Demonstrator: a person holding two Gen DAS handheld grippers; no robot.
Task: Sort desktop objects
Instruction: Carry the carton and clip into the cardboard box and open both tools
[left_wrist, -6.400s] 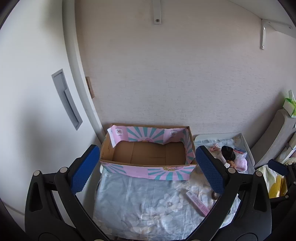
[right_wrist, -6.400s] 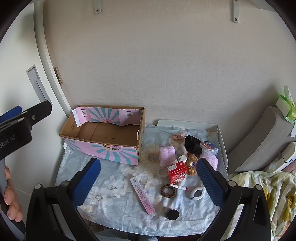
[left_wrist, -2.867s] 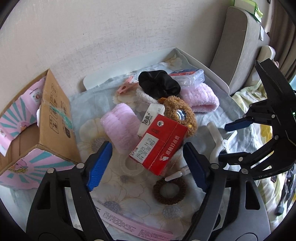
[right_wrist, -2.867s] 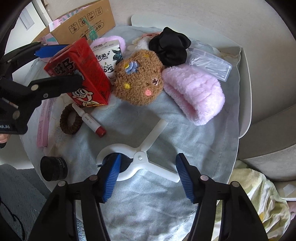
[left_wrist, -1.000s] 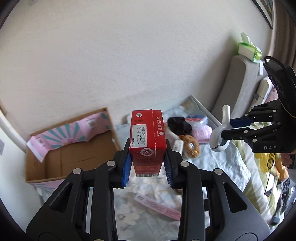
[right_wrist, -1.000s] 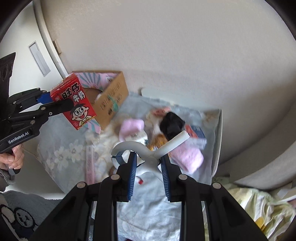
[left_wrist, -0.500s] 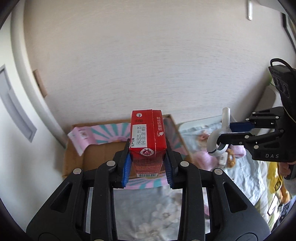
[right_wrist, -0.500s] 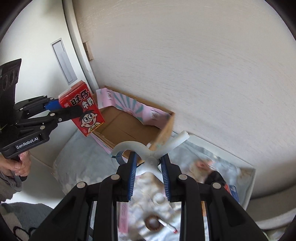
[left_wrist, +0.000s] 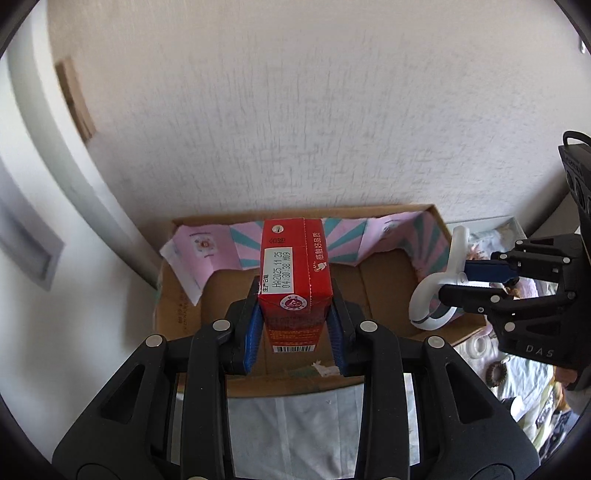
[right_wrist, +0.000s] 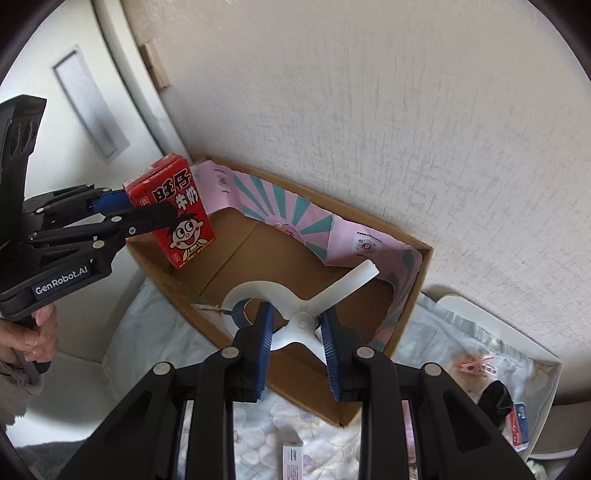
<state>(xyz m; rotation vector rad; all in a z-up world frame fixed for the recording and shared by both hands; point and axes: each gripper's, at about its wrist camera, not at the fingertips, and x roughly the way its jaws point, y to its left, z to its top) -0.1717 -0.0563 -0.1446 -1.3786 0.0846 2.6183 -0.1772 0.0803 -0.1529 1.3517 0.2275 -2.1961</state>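
Observation:
My left gripper is shut on a red milk carton and holds it above the open cardboard box with the pink and teal lining. The carton also shows in the right wrist view, over the box's left end. My right gripper is shut on a white plastic clip and holds it above the box's near wall. The clip also shows at the right of the left wrist view, over the box's right end.
The box stands on a table with a floral cloth, against a white wall. Right of the box lie a pink clothes peg, a black scrunchie, a brown hair tie and a pink flat pack.
Both grippers have moved closer to the box, still holding the carton and the clip. The box now fills more of both views.

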